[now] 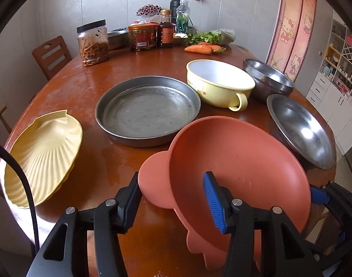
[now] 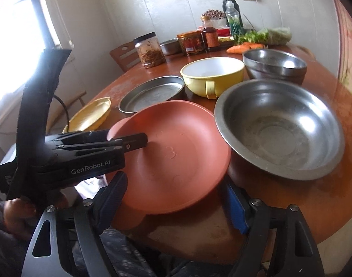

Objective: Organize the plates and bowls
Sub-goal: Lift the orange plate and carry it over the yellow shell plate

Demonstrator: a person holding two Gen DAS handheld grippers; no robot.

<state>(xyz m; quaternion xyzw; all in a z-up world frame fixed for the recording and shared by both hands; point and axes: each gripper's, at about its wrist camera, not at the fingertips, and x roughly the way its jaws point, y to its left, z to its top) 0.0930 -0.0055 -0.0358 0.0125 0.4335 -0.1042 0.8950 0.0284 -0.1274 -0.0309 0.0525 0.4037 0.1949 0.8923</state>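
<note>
A terracotta plate with ear-like tabs (image 1: 240, 168) is tilted above the near table edge. My left gripper (image 1: 173, 200) straddles its left rim, jaws wide, one finger inside the dish and one outside. In the right wrist view the same plate (image 2: 176, 161) fills the centre, with the left gripper's fingers (image 2: 132, 142) on its rim. My right gripper (image 2: 176, 198) is open, its fingers under the plate's near edge. A grey round pan (image 1: 148, 108), a yellow handled bowl (image 1: 219, 83), stacked steel bowls (image 1: 268, 78), a steel dish (image 1: 300, 129) and a yellow shell plate (image 1: 44, 152) stand on the table.
Jars (image 1: 93, 41), sauce bottles (image 1: 166, 30), carrots (image 1: 201, 48) and greens crowd the table's far side. A wooden chair (image 1: 51, 55) stands at the far left. The brown table (image 1: 88, 85) has its edge close to me. A white cabinet (image 1: 337, 87) stands at right.
</note>
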